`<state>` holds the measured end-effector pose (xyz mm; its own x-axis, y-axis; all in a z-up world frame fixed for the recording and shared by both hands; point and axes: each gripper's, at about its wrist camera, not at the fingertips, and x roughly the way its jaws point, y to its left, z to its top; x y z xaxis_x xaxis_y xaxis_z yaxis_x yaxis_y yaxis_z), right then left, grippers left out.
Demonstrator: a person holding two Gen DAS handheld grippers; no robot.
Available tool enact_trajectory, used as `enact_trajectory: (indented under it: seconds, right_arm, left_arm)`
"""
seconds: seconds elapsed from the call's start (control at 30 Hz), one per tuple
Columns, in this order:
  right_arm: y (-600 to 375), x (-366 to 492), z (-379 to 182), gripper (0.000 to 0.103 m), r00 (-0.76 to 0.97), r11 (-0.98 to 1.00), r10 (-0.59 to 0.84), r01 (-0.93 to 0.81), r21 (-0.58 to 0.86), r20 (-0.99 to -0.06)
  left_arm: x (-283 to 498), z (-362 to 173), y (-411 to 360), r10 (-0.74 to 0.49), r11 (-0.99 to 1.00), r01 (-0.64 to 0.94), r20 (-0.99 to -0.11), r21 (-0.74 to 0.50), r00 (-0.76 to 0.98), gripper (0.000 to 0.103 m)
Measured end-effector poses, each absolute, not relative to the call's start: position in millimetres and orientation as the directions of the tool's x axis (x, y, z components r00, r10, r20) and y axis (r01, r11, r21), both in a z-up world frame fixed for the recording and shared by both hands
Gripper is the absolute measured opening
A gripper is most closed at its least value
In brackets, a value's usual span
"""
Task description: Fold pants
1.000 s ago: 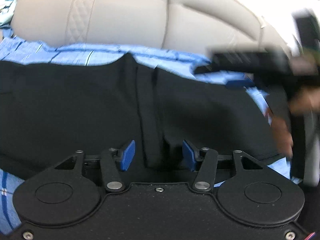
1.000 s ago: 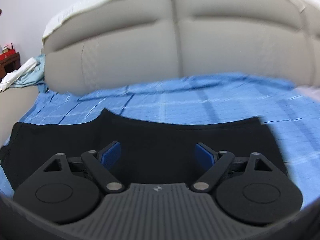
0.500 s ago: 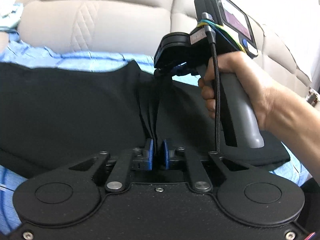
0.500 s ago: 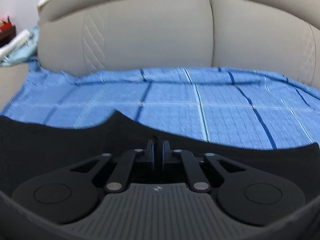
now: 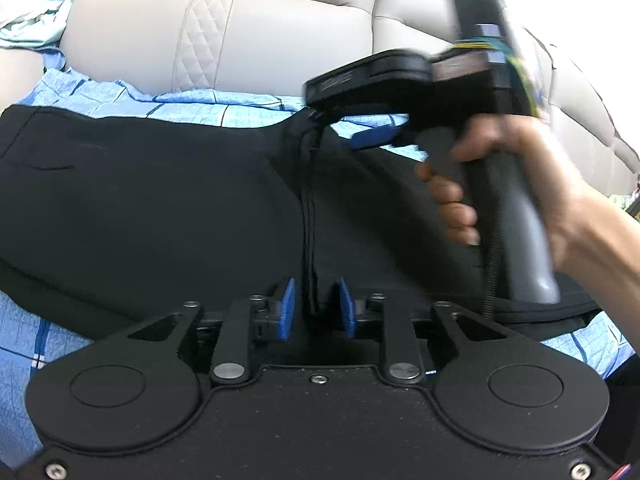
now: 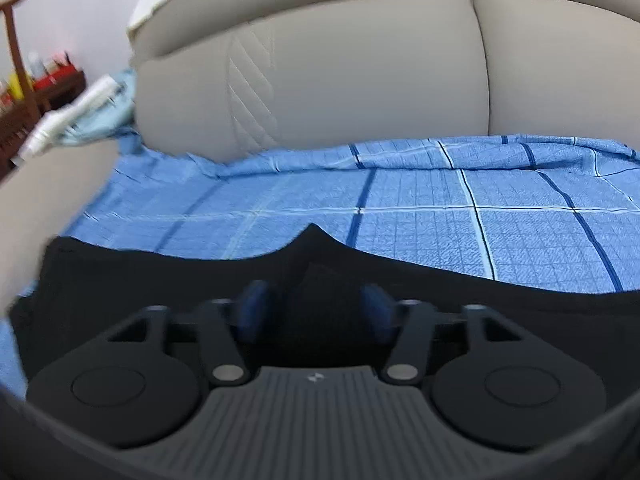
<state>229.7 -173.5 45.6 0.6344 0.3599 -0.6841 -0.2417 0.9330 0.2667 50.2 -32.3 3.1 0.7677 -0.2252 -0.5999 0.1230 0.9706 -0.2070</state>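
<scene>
Both tools work black pants (image 5: 160, 200) on the blue plaid sheet (image 6: 440, 200): left tool (image 5: 314, 308) opening around a pinched ridge, right tool (image 6: 316, 312) opening, fabric between.

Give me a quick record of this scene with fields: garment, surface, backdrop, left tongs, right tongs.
garment: black pants lying flat, a raised ridge of cloth down the middle
surface: blue checked sheet
backdrop: beige padded headboard
left tongs: left tongs opening, pads astride the near end of the ridge, not pressing it
right tongs: right tongs opening over the far edge of the pants, blurred
</scene>
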Motion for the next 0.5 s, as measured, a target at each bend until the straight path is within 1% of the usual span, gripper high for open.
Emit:
enact_trajectory:
  seconds: [0.1, 0.2, 0.27, 0.4, 0.5]
  right_arm:
    - [-190, 210, 58, 0.079, 0.665, 0.923, 0.383, -0.243, 0.298, -0.642]
    - [-204, 189, 65, 0.081, 0.698, 0.932, 0.356, -0.212, 0.295, -0.622]
    - [-210, 170, 66, 0.081, 0.725, 0.95, 0.306, -0.188, 0.251, -0.617]
    - [-209, 134, 56, 0.081, 0.76, 0.975, 0.223, -0.168, 0.147, -0.611]
    - [-202, 111, 45, 0.081, 0.789, 0.983, 0.181, -0.168, 0.077, -0.588]
  left_arm:
    - [53, 6, -28, -0.223, 0.97, 0.113, -0.607, -0.214, 0.763, 0.03]
    - [53, 8, -24, -0.213, 0.972, 0.101, -0.616, -0.212, 0.759, 0.036]
    - [52, 9, -20, -0.208, 0.973, 0.092, -0.622, -0.213, 0.755, 0.039]
    - [49, 13, -18, -0.195, 0.976, 0.085, -0.63, -0.2, 0.752, 0.042]
    - [43, 17, -17, -0.177, 0.981, 0.08, -0.631, -0.178, 0.755, 0.043]
